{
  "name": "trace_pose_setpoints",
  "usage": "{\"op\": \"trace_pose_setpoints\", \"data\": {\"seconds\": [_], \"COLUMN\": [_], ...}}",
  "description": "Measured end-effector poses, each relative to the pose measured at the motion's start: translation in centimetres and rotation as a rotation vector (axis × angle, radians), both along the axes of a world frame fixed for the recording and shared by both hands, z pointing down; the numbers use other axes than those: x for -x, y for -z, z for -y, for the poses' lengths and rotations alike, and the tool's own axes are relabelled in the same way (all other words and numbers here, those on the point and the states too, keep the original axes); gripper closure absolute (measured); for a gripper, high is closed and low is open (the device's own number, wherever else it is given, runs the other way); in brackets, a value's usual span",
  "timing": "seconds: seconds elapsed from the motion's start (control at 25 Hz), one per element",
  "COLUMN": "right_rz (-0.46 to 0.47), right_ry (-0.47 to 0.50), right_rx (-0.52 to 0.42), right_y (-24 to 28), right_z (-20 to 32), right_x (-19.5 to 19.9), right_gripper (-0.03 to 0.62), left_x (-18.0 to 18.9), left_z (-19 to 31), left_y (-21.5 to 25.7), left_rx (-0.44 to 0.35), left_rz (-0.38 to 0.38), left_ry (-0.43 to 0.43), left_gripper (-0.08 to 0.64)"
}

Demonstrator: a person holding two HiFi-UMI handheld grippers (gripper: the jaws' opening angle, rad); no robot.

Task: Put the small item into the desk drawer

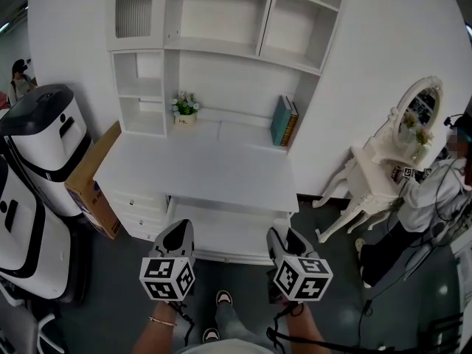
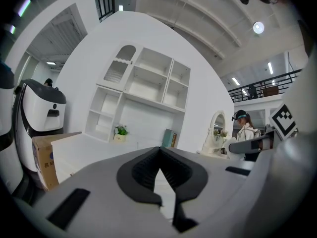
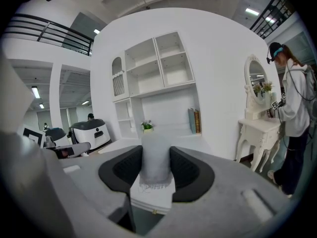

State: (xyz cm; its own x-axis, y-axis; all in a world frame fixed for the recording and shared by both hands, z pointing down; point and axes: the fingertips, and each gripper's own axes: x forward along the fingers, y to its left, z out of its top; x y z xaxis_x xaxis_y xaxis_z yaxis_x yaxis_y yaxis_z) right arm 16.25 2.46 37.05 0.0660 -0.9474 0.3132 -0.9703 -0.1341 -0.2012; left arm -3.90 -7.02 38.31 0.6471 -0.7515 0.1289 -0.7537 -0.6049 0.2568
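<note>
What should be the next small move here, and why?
Probably move the left gripper, shut and empty, toward the drawer to open it: the drawer looks closed, and the right gripper holds the item.

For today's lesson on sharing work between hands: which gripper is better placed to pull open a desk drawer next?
Left, probably. The left gripper is shut on nothing, and the desk drawers lie on its side. The right gripper is shut on the small grey item, so it is busy.
</note>
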Motion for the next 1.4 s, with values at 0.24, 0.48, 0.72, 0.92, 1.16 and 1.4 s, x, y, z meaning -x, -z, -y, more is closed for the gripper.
{"op": "trace_pose_setpoints", "data": {"seconds": [0.24,0.48,0.72,0.92,1.16,1.4], "right_rz": [0.011,0.034,0.053,0.056,0.091,0.107], "right_ry": [0.016,0.035,0.044,0.053,0.052,0.033], "right_rx": [-0.006,-0.022,-0.029,-0.027,-0.048,-0.017], "right_y": [-0.3,-0.2,-0.6,-0.7,-0.6,-1.8], "right_z": [4.9,10.4,15.5,19.5,23.4,26.1], "right_x": [-2.3,-4.7,-7.7,-10.3,-12.0,-11.7], "right_gripper": [0.42,0.42,0.42,0.42,0.42,0.42], "left_x": [-2.8,-5.6,-8.8,-11.4,-13.0,-12.7], "left_z": [3.9,8.6,13.5,17.2,20.0,22.8], "left_y": [0.2,0.4,0.7,0.5,-0.2,-1.4], "left_rx": [-0.008,-0.007,-0.012,-0.003,0.016,0.049], "left_rz": [0.003,0.023,0.038,0.041,0.065,0.082], "left_ry": [-0.003,-0.005,-0.001,0.004,-0.005,-0.026], "left_gripper": [0.561,0.561,0.561,0.561,0.561,0.561]}}
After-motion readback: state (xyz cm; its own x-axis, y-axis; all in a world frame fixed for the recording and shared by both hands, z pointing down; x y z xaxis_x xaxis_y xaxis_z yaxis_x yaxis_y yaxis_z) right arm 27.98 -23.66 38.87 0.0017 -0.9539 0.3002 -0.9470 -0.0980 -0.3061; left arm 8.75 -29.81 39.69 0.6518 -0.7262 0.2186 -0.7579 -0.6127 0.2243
